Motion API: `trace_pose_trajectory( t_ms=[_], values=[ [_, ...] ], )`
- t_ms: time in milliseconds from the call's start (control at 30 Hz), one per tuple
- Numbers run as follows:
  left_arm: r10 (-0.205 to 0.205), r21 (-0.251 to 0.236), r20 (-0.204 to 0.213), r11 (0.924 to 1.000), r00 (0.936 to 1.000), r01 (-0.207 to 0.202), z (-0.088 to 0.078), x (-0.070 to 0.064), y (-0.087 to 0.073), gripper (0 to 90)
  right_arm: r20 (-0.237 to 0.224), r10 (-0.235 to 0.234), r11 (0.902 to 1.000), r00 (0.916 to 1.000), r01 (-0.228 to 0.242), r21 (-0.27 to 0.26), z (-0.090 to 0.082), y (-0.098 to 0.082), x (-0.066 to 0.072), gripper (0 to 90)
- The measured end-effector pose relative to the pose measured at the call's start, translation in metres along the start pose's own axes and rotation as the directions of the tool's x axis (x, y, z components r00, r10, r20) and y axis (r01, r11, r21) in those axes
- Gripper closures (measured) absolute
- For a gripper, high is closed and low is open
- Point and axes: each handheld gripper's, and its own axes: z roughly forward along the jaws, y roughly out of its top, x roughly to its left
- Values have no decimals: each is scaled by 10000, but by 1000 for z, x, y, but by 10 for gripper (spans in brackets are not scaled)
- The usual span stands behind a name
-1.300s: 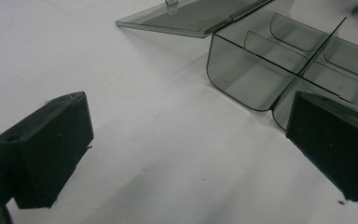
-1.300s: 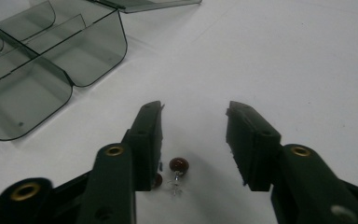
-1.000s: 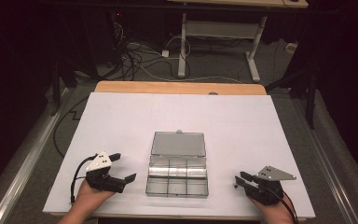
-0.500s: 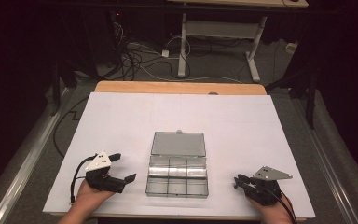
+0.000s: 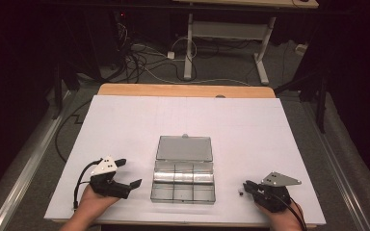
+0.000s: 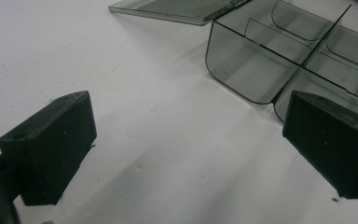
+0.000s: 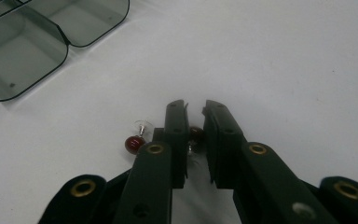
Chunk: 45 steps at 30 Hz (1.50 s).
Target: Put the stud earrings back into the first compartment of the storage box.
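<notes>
Narrowing since the earlier frame, right tongs point(image 7: 195, 112) pinching a red bead point(image 7: 196, 133), left tongs point(image 6: 186, 149) spread, unmoved.

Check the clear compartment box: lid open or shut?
Open. The clear compartment box has its lid folded back flat on the table; the compartments look empty.

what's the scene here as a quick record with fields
surface: white table
box: clear compartment box, lid open and lying flat behind it, compartments look empty
left gripper: fingers wide apart, nothing between them, beside the box
right gripper: fingers have just been closing around a dark red earring
loose item: second red earring on the table by the right gripper
</notes>
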Motion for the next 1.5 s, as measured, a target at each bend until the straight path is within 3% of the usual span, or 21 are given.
trace_pose_trajectory(
  t_ms=[433, 767, 1500],
  values=[
    [11, 2, 35, 10000, 10000, -11, 0, 0, 0, 21, -128, -244, 9993, 9996, 240, -300, -2, 6, 5, 808],
    [26, 13, 12, 10000, 10000, -26, 0, 0, 0, 21, -493, -341, 9979, 9982, 313, -566, 0, 14, 13, 808],
    [63, 13, 9, 10000, 10000, -63, 0, 0, 0, 21, -1079, -585, 9968, 9924, 522, -601, 16, 27, 33, 808]
  ],
)
